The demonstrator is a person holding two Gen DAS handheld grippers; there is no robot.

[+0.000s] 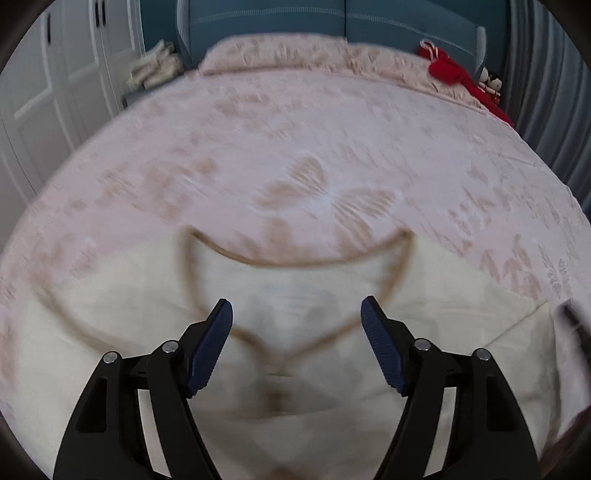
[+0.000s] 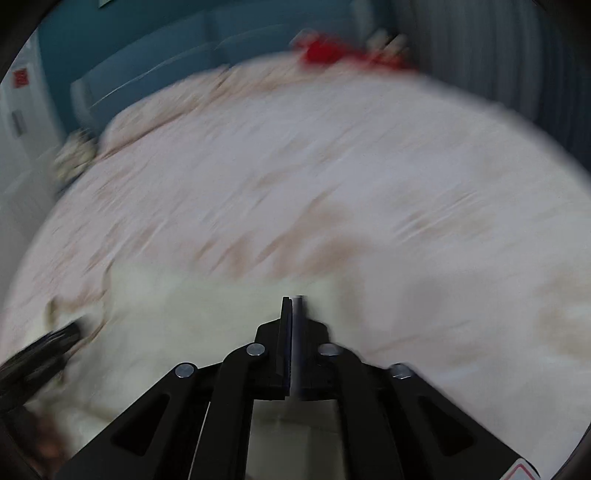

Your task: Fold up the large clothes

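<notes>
The left gripper [image 1: 296,309] pointed steeply down over the neckline of the cream garment [image 1: 295,295], its fingers spread wide and empty. The right gripper [image 2: 294,300] angled down with fingers almost together; whether they pinched cloth could not be told. The garment lay flat on the pink patterned bed [image 1: 295,147], before a teal headboard [image 1: 277,18].

Black linkage arms, silver rivets, ribbed navy fingers [image 1: 212,347].
</notes>
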